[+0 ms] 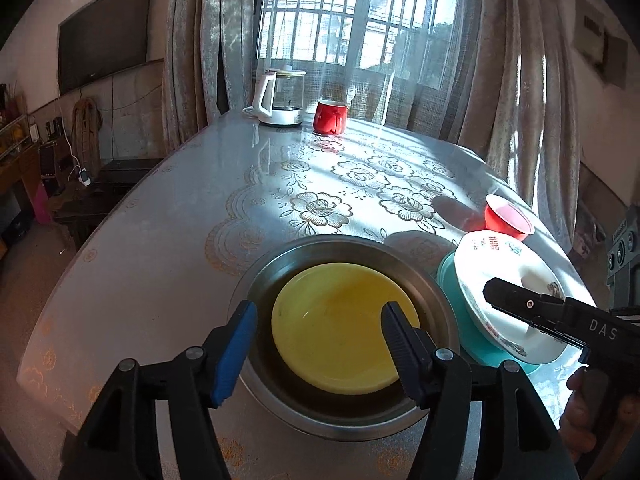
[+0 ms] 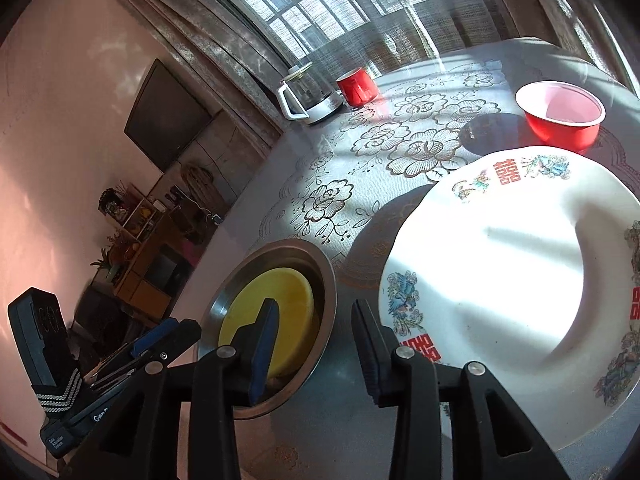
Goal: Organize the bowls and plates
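Left wrist: left gripper (image 1: 316,344) parted, empty, above yellow plate (image 1: 340,328); right gripper (image 2: 316,344) parted, empty.

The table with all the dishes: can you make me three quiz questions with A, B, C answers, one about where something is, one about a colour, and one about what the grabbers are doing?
1. Where is the yellow plate?
A. Inside the metal bowl
B. Under the red mug
C. On the floor

2. What colour is the plate under the white patterned plate?
A. Purple
B. Teal
C. Black

3. What is the left gripper doing?
A. Squeezing the kettle
B. Holding a spoon
C. Open, holding nothing

Answers: 1 A, the yellow plate lies in the steel bowl's hollow. 2 B, a teal rim peeks out beneath the white plate. 3 C, its fingers stand apart above the bowl, gripping nothing.
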### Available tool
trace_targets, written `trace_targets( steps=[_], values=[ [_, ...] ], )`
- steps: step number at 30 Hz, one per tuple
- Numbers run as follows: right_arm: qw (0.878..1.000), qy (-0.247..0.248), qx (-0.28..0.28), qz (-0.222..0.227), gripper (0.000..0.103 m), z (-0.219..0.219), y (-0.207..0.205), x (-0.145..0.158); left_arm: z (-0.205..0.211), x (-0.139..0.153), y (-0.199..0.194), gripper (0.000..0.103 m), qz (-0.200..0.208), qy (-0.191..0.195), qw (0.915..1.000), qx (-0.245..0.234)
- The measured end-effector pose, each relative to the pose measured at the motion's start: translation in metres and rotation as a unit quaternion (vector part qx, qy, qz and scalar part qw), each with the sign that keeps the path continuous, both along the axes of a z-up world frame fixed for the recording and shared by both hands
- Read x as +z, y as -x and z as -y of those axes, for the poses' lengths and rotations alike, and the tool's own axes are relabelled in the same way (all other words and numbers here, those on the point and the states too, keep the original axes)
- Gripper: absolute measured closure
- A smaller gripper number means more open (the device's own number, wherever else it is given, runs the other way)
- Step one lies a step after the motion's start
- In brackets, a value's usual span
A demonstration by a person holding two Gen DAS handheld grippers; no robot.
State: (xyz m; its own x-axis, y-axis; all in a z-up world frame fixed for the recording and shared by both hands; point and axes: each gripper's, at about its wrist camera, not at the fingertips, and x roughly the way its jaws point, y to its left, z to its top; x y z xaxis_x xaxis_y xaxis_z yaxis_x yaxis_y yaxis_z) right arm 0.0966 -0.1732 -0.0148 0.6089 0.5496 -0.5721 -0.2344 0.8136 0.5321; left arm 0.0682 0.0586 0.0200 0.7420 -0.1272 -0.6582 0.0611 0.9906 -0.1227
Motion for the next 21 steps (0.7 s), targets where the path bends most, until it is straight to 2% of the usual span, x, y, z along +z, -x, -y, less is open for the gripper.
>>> trace_targets(
  steps=[7,21],
  values=[
    [0.999,-0.001,-0.042,-0.008,0.065,0.035,0.004,0.000,0.024,0.011,-0.008,0.017,0.011,-0.008,0.9993,-0.034],
    [0.990,-0.020,-0.138,-0.030,0.065,0.109,0.007,0.000,0.086,0.030,-0.040,0.018,0.011,-0.001,0.9941,-0.108]
  ],
)
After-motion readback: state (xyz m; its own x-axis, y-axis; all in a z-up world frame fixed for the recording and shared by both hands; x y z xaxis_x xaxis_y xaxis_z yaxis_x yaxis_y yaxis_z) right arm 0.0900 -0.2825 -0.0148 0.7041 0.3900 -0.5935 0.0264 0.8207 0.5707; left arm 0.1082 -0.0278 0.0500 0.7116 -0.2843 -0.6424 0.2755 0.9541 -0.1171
